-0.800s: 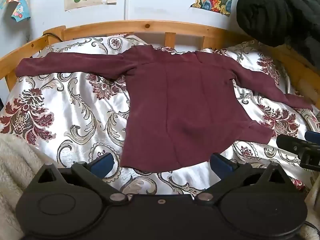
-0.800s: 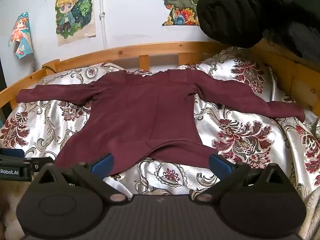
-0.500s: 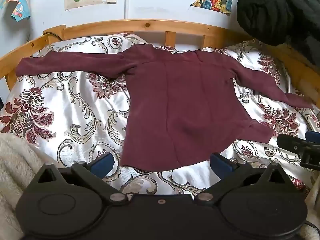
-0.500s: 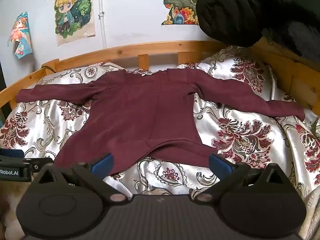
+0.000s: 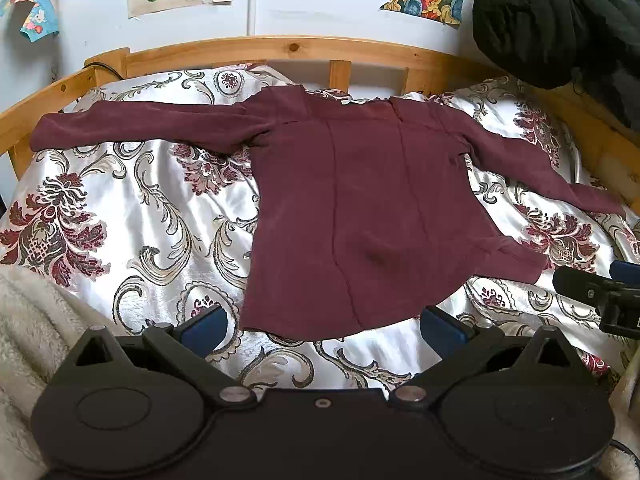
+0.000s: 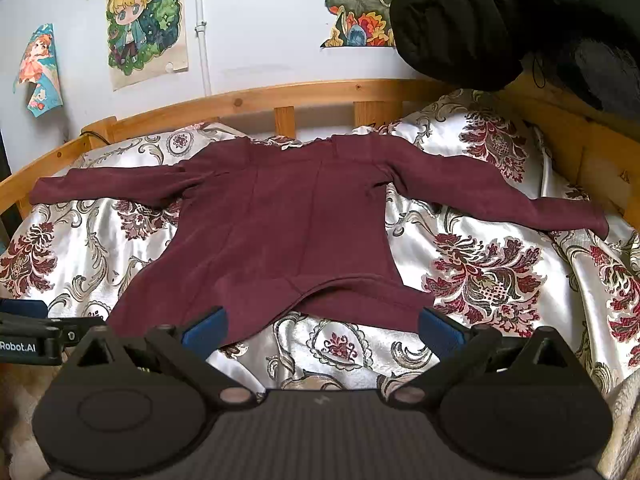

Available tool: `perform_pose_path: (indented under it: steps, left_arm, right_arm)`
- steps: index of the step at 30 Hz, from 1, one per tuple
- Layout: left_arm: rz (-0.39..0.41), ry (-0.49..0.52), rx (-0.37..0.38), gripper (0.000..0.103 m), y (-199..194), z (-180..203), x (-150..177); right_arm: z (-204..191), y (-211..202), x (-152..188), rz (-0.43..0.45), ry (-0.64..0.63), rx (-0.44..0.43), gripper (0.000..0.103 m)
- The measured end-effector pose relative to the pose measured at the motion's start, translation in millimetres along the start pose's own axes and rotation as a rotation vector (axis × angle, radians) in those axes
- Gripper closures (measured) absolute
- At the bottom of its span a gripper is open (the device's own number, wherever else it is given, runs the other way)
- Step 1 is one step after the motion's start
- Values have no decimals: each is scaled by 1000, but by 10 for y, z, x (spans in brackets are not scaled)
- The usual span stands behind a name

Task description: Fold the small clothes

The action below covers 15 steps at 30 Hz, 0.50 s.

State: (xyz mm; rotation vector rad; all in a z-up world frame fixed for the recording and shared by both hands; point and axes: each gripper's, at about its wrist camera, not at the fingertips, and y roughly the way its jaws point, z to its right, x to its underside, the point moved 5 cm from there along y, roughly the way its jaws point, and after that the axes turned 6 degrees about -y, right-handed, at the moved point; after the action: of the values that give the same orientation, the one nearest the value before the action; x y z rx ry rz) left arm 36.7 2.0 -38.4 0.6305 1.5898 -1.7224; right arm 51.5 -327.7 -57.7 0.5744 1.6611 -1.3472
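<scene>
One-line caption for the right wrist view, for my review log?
Open right gripper poised at the hem of a maroon long-sleeved top spread flat on a floral bedspread.

Floral bedspread [image 5: 120, 216], wooden bed frame [image 5: 304, 46] — posters [image 6: 146, 20], black jacket [image 6: 500, 20].

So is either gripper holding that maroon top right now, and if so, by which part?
Nothing is held. The left gripper and right gripper both have jaws wide open, short of the maroon top, which lies spread flat on the bedspread.

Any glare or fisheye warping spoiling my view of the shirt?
Left wrist: sheen on the satin cover, shirt matte and sharp, bed rail bowed. Right wrist: same bowing, shirt evenly lit, no blur.
</scene>
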Motion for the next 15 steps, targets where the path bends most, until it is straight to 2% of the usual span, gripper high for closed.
perform_pose_path:
  steps: [15]
  left_arm:
    - [-5, 0, -2, 1, 5, 1, -5]
  right_arm:
    - [8, 1, 6, -4, 1, 0, 0]
